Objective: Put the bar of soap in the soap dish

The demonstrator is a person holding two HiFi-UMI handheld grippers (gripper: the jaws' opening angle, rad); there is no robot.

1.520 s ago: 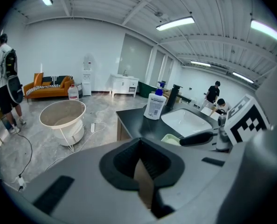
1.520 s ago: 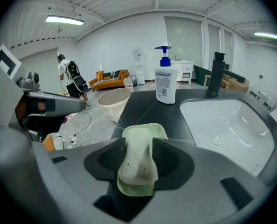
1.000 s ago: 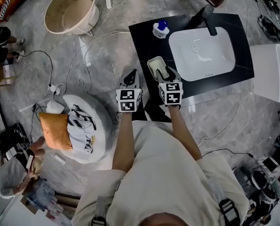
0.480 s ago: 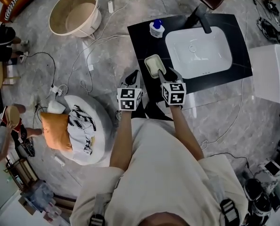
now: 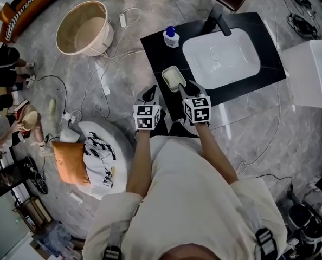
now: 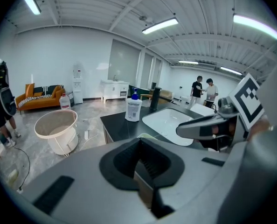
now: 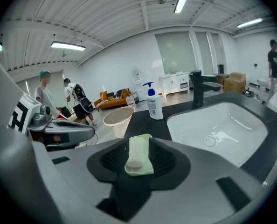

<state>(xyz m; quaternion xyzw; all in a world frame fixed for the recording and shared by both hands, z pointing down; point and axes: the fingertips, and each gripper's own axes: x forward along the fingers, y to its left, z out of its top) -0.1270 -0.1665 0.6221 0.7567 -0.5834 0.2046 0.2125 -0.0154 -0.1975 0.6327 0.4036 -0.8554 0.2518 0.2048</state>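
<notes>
My left gripper [image 5: 149,95] hangs near me, off the near edge of the black counter [image 5: 155,47]. Its jaws are together w/ nothing between them, so it has no part in this step.

My right gripper [image 5: 187,87] is just right of it, over the counter's near edge. Its jaws stand apart. Between them, a bit beyond the tips, I see the bar of soap [image 7: 135,154]. It lies lengthwise in the pale green soap dish [image 7: 145,169], and I think the pads do not press on it. By my judgement the bar is already placed, and what remains is to leave it clean.

To do this well:
- keep the jaws wide, no closing;
- draw back straight toward me along the dish's long axis, no sideways swing;
- lift a little first, since the dish rim is close to my left finger and the dish could slide;
- check the bar sits flat, not riding on the rim.

Farther right is the white sink [image 5: 242,69]. At the counter's far left corner stands a pump bottle [image 5: 171,37], well apart from the dish.
</notes>
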